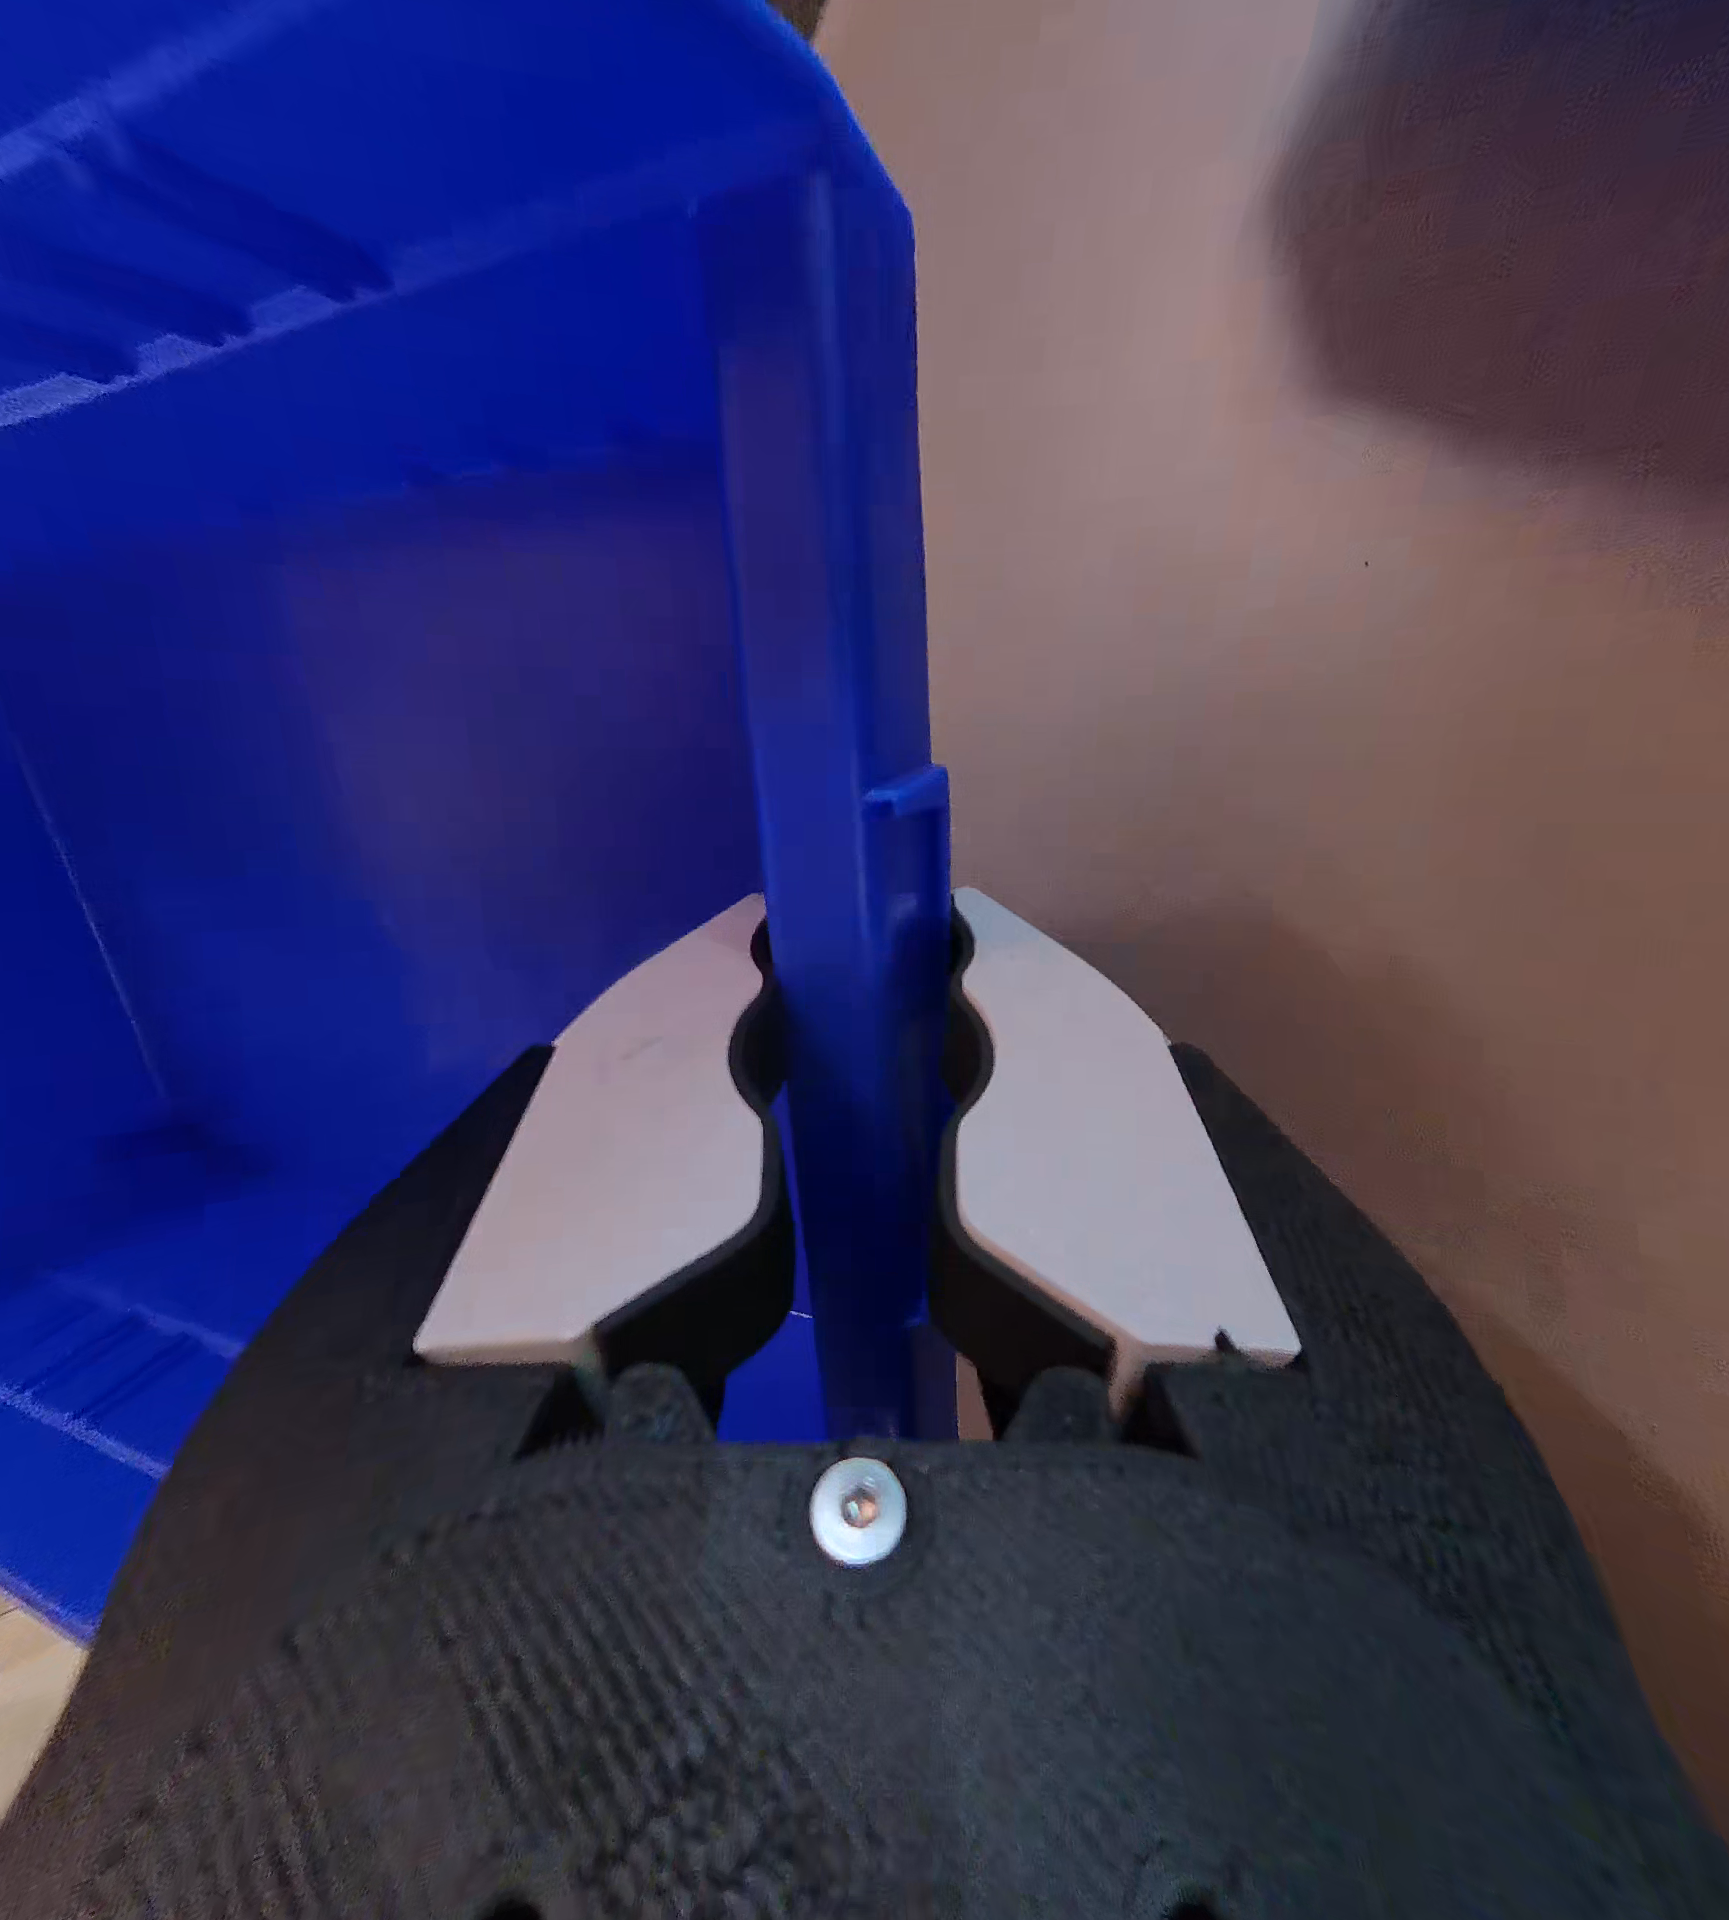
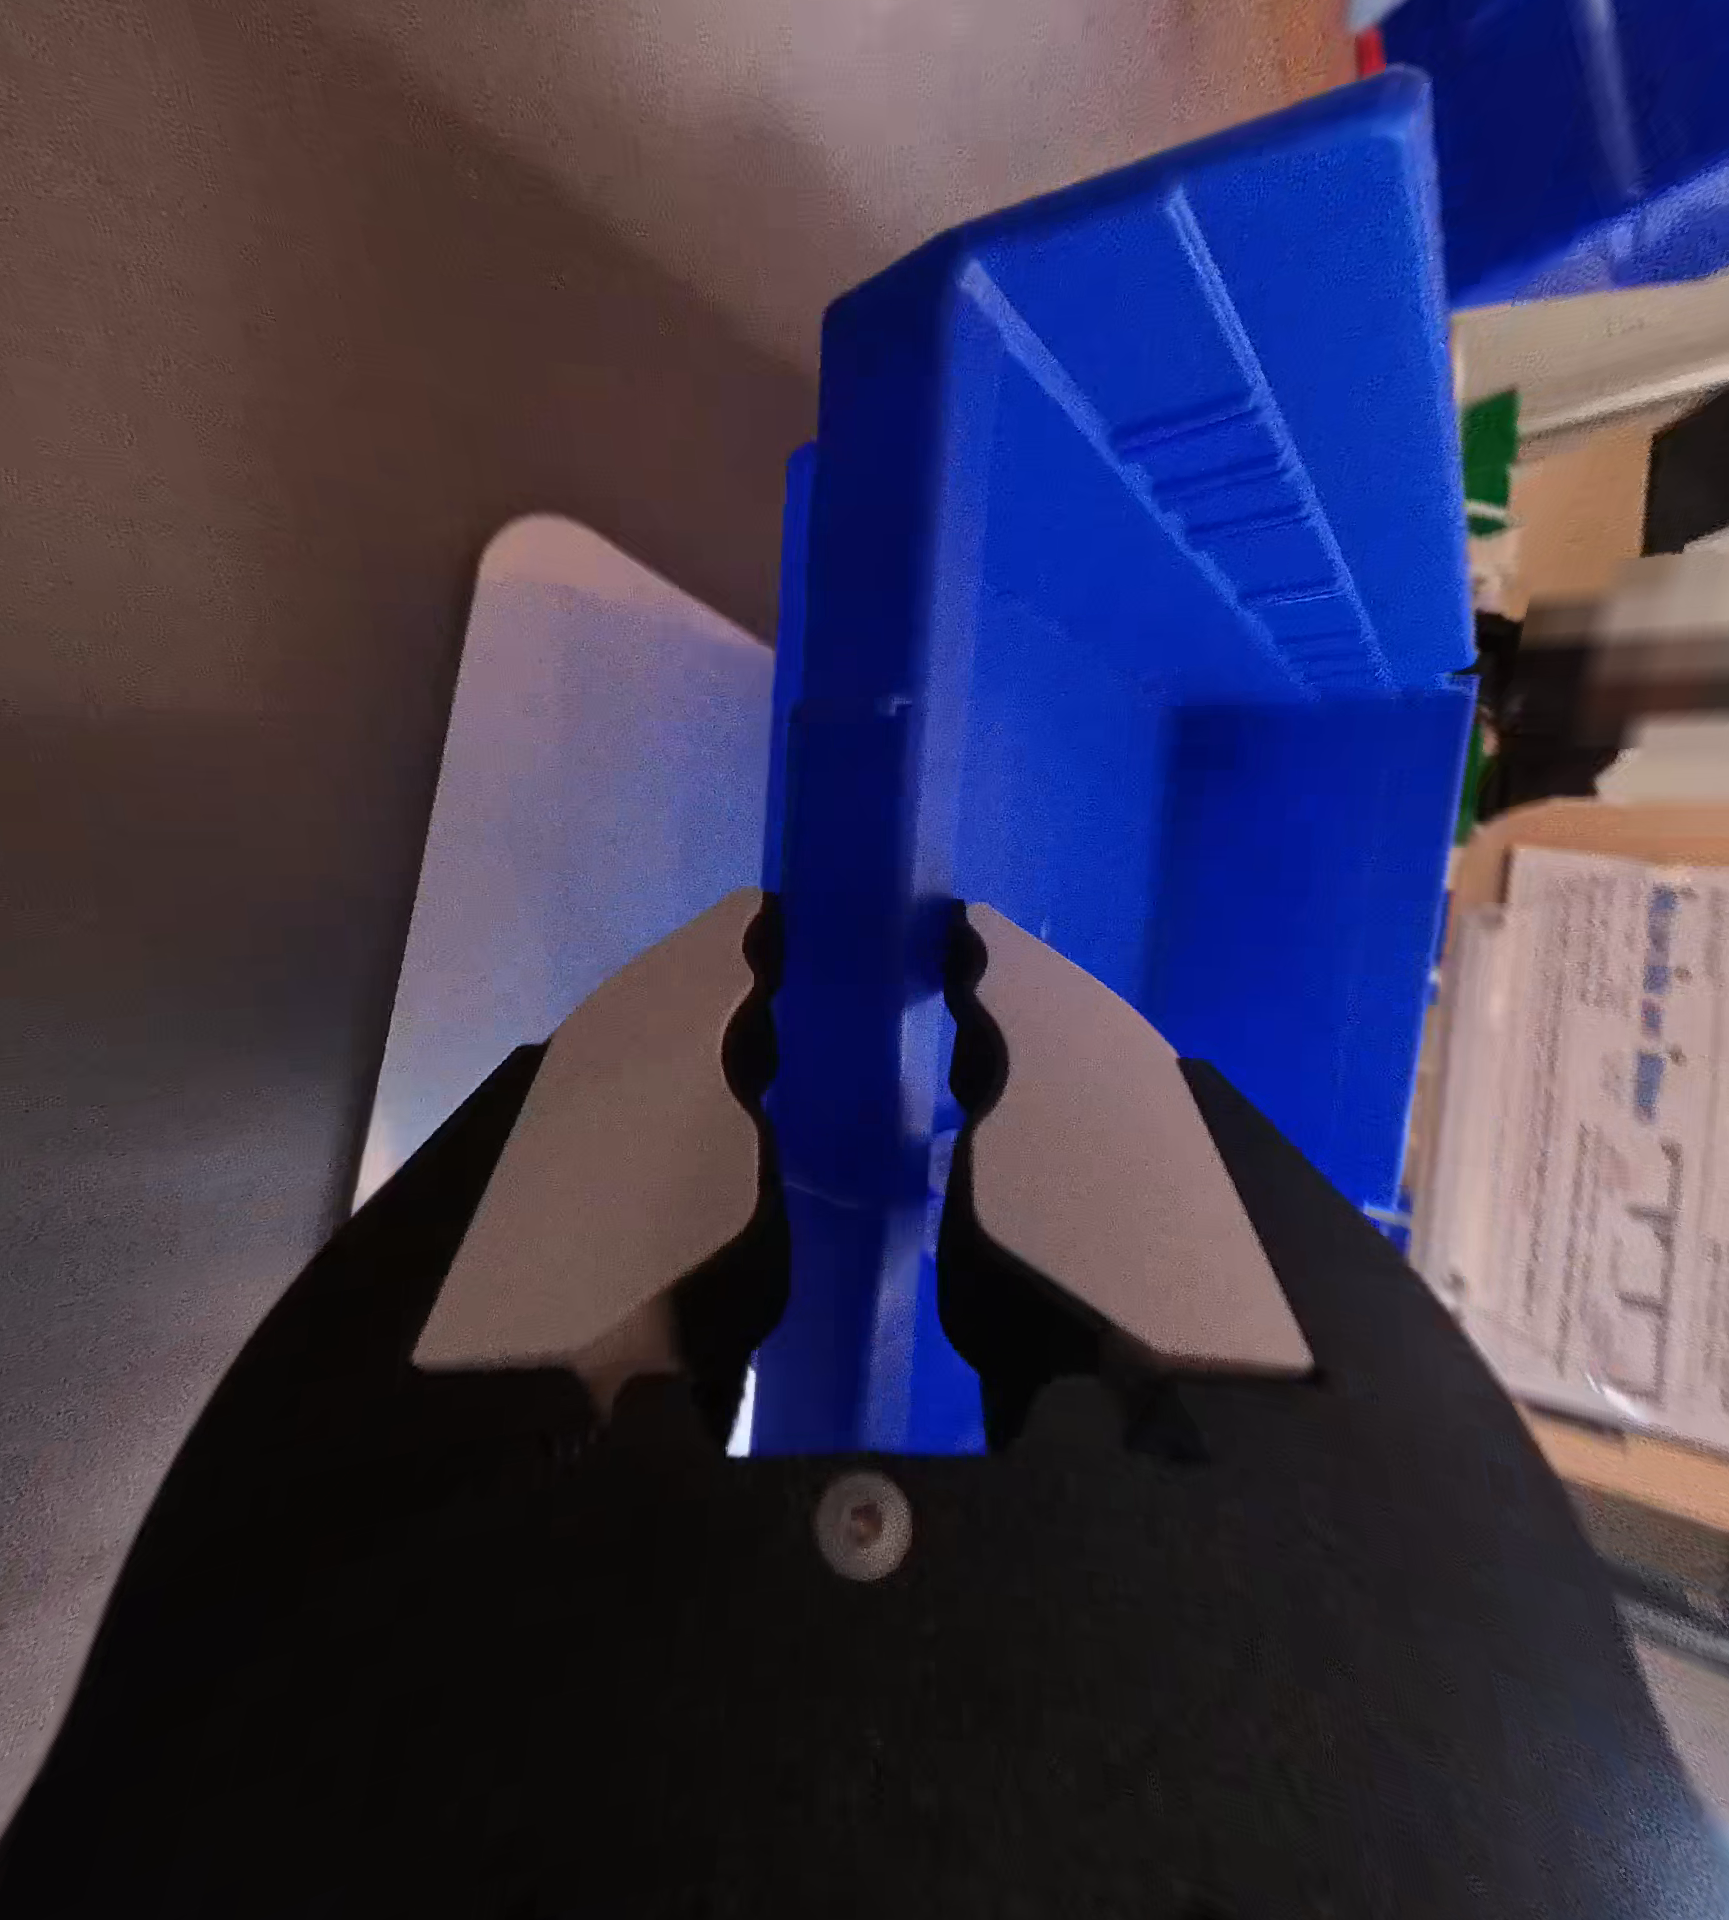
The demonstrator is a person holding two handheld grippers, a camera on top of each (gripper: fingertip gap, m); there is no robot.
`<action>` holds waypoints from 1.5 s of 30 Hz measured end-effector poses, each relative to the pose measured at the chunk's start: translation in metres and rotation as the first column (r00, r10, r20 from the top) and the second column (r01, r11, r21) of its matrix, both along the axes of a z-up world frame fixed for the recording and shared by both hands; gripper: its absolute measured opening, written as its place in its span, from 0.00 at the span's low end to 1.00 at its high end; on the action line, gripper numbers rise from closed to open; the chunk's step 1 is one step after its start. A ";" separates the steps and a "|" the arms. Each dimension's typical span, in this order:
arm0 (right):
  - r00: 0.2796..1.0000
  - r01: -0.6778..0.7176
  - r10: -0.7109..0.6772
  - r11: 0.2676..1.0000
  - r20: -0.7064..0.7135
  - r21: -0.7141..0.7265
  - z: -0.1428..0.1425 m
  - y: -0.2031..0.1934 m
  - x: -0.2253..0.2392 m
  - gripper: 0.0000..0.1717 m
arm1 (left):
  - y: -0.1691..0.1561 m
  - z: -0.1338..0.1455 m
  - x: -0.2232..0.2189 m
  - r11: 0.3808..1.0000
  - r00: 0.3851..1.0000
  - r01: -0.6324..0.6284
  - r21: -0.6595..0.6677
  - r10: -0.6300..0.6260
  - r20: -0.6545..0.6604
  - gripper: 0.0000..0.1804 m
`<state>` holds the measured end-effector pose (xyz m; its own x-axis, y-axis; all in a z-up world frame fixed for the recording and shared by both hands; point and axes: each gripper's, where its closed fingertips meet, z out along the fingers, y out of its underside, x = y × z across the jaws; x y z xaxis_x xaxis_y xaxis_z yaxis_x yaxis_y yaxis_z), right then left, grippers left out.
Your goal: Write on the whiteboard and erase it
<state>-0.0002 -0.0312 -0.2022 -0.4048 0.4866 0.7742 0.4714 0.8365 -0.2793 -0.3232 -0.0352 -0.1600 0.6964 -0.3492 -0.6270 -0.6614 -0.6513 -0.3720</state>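
left gripper (image 1: 860, 997): mine, clamped on the rim wall of the blue bin (image 1: 372, 675), pads pressing both sides.
right gripper (image 2: 860, 997): mine, clenched on a side wall of the same kind of blue bin (image 2: 1099, 727); likely the same bin, can't confirm.
bin handling: stiff moulded plastic, looks light, slick walls; I judge the ribbed rim edge the best hold.
whiteboard (image 2: 569, 810): pale rounded-corner panel on the brown table (image 2: 164, 520), just beside the bin.
right view only: whiteboard, printed sheet (image 2: 1649, 1122), second blue bin (image 2: 1618, 135).
left view only: bin interior, ridges.
marker/eraser: not visible.
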 end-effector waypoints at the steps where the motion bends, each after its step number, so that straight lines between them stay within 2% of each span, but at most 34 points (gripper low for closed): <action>1: 0.998 -0.061 0.062 0.997 0.013 -0.049 -0.009 -0.007 -0.019 0.18 | -0.005 0.012 0.001 1.000 1.000 0.001 0.014 0.000 -0.010 0.16; 2: 0.993 -0.113 0.115 0.989 0.024 -0.094 -0.018 -0.012 -0.039 0.18 | -0.010 0.024 0.004 1.000 1.000 0.003 0.026 -0.002 -0.021 0.16; 4: 0.977 -0.210 0.211 0.976 0.015 -0.056 -0.031 -0.014 -0.084 0.18 | -0.018 0.047 0.013 0.999 0.999 0.018 0.050 -0.016 -0.043 0.16; 6: 0.962 -0.272 0.272 0.958 -0.008 -0.091 -0.038 -0.018 -0.130 0.18 | -0.020 0.067 0.029 0.997 0.997 0.052 0.065 -0.048 -0.058 0.16; 7: 0.965 -0.262 0.261 0.961 -0.014 -0.087 -0.040 -0.014 -0.152 0.19 | -0.018 0.074 0.039 0.995 0.996 0.076 0.068 -0.072 -0.061 0.16; 8: 0.974 -0.223 0.219 0.973 -0.059 -0.066 -0.036 -0.007 -0.172 0.25 | -0.013 0.079 0.051 0.992 0.993 0.106 0.069 -0.102 -0.062 0.16; 9: 0.973 -0.218 0.211 0.974 -0.089 -0.069 -0.030 -0.008 -0.183 0.31 | -0.007 0.082 0.064 0.987 0.988 0.145 0.067 -0.142 -0.055 0.16; 10: 0.971 -0.230 0.219 0.967 -0.100 -0.113 -0.025 -0.015 -0.184 0.32 | 0.001 0.083 0.077 0.981 0.982 0.186 0.061 -0.183 -0.050 0.16; 12: 0.966 -0.249 0.225 0.942 -0.124 -0.225 -0.015 -0.031 -0.168 0.31 | 0.019 0.078 0.109 0.960 0.961 0.278 0.037 -0.277 -0.016 0.16; 15: 0.974 -0.226 0.188 0.879 -0.129 -0.420 -0.011 -0.048 -0.119 0.31 | 0.055 0.059 0.168 0.911 0.911 0.413 -0.020 -0.413 0.013 0.16; 20: 0.988 -0.108 0.013 0.778 -0.156 -0.619 -0.009 -0.048 -0.032 0.31 | 0.117 0.009 0.301 0.760 0.766 0.642 -0.101 -0.637 0.079 0.16; 23: 0.975 -0.038 -0.117 0.742 -0.186 -0.669 -0.005 -0.038 0.007 0.31 | 0.155 -0.023 0.379 0.683 0.697 0.717 -0.142 -0.703 0.141 0.17; 24: 0.968 -0.019 -0.155 0.735 -0.195 -0.677 -0.004 -0.034 0.018 0.31 | 0.169 -0.032 0.402 0.641 0.656 0.754 -0.145 -0.747 0.107 0.18; 28: 0.934 0.034 -0.267 0.728 -0.238 -0.685 0.001 -0.018 0.049 0.30 | 0.214 -0.050 0.474 0.629 0.638 0.768 -0.118 -0.768 0.052 0.18; 31: 0.912 0.045 -0.317 0.708 -0.260 -0.705 0.004 -0.008 0.061 0.30 | 0.232 -0.058 0.516 0.580 0.584 0.808 -0.104 -0.812 0.009 0.18; 33: 0.904 0.038 -0.328 0.701 -0.275 -0.713 0.007 -0.005 0.064 0.30 | 0.246 -0.068 0.528 0.594 0.596 0.800 -0.084 -0.803 0.001 0.18; 35: 0.900 0.041 -0.336 0.700 -0.277 -0.713 0.010 -0.004 0.066 0.30 | 0.248 -0.068 0.529 0.607 0.608 0.794 -0.043 -0.792 0.059 0.31; 38: 0.890 0.063 -0.357 0.711 -0.283 -0.700 0.012 0.004 0.071 0.30 | 0.236 -0.029 0.519 0.593 0.547 0.788 0.167 -0.797 0.255 0.31; 42: 0.863 0.133 -0.431 0.698 -0.264 -0.703 0.014 0.025 0.078 0.30 | 0.221 0.020 0.449 0.665 0.510 0.674 0.323 -0.734 0.448 0.27; 45: 0.801 0.207 -0.529 0.684 -0.281 -0.699 0.023 0.052 0.084 0.31 | 0.202 0.039 0.371 0.724 0.543 0.556 0.407 -0.688 0.481 0.20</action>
<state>0.0838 0.0205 -0.1795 0.2115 0.9357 0.2822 0.3936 0.1828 -0.9010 0.0480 0.1667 -0.1205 0.5783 -0.7612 -0.2936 -0.4878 -0.0341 -0.8723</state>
